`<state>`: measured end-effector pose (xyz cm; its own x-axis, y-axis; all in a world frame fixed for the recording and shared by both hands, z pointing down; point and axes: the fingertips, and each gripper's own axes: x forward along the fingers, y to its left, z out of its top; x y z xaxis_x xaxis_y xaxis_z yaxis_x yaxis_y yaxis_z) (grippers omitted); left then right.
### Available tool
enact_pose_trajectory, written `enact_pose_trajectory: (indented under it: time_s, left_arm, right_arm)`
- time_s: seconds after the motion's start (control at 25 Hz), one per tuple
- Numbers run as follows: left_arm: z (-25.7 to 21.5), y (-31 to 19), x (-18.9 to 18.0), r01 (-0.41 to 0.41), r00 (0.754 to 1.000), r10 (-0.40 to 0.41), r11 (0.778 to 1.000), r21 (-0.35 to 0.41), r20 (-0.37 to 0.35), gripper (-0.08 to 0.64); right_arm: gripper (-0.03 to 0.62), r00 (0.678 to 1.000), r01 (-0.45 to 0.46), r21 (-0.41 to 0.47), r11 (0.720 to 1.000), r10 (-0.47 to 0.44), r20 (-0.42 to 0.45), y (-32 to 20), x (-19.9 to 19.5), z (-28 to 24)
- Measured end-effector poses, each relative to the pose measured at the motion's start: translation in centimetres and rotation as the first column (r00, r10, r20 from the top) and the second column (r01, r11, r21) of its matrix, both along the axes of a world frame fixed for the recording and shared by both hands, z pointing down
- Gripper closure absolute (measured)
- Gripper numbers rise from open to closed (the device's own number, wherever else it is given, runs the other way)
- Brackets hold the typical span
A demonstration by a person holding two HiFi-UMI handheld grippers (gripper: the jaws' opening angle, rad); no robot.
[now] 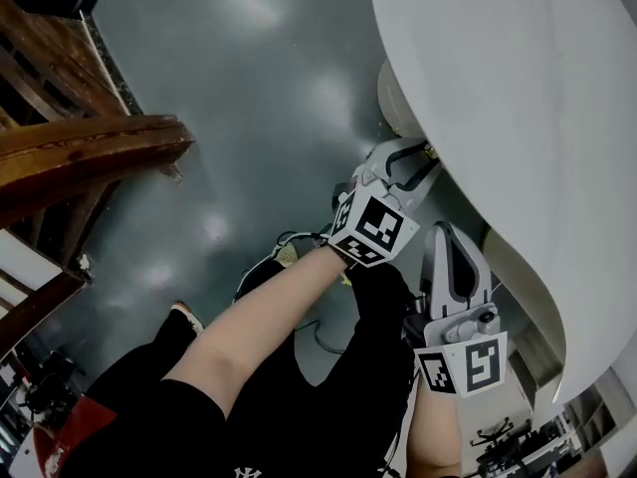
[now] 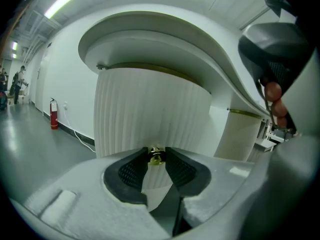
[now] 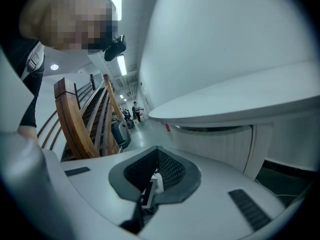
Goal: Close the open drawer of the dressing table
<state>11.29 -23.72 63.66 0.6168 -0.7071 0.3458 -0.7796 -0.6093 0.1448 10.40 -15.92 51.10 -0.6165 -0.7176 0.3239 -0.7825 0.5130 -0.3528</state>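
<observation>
Drawer (image 2: 150, 114) under dressing table (image 1: 498, 88) overhang, fluted front upright, facing left gripper (image 2: 156, 151), which pinches brass knob (image 2: 156, 157); right gripper (image 3: 157, 151) jaws together.

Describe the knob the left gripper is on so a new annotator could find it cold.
Find the white dressing table with the curved top, then the ribbed drawer front under it. On that front sits a small brass knob, between the jaws of the left gripper. It is the only round gold piece; the other brass is thin trim strips along the panel tops.
</observation>
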Motion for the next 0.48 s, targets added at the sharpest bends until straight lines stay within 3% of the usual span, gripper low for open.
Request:
enact_pose_trajectory:
  time_s: [0.48]
  left_arm:
    - [0.1, -2.7, 0.9, -0.019, 0.999, 0.02, 0.999, 0.028, -0.047, 0.457]
  right_arm:
    - [0.577, 0.999, 0.03, -0.022, 0.999, -0.03, -0.023, -1.3, -1.3, 1.9]
